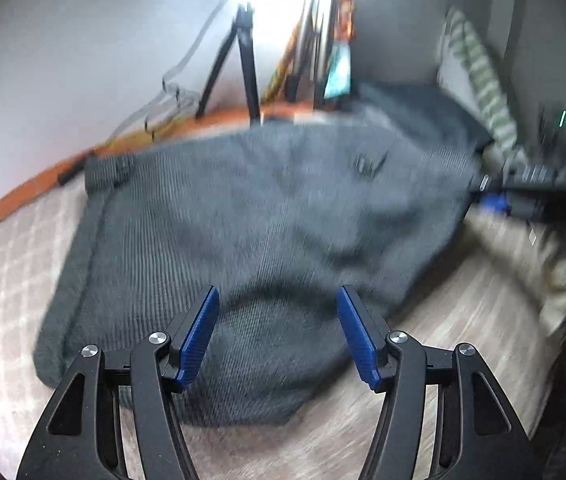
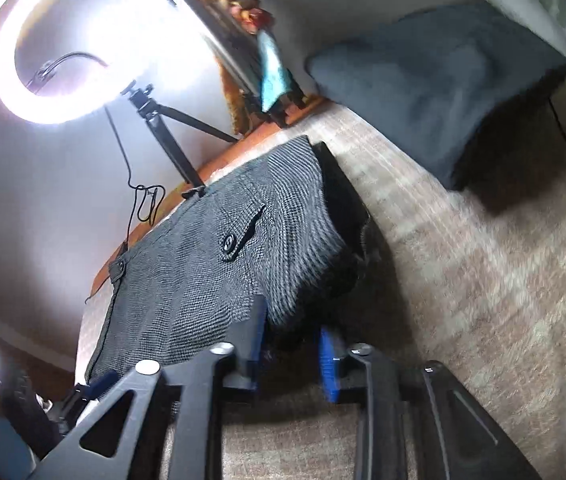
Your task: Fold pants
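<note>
In the left wrist view, the left gripper hangs over the near end of the pants with its 2 blue pads spread well apart; the cloth lies under the gap and neither pad presses on it, so this tool has hold of nothing. The dark grey pants lie flat on a beige checked bedcover, spreading away toward an orange edge at the wall, with the waistband on the left side. At the right rim of this view the other tool shows as a dark blur by the cloth's far corner. In the right wrist view, the right gripper has its 2 pads partly apart with a raised corner of the pants between them; the cloth drapes over the left pad, but whether the pads pinch it I cannot tell. A buttoned pocket faces up. Farther off sit a dark pillow, a tripod and a lit ring light.
</note>
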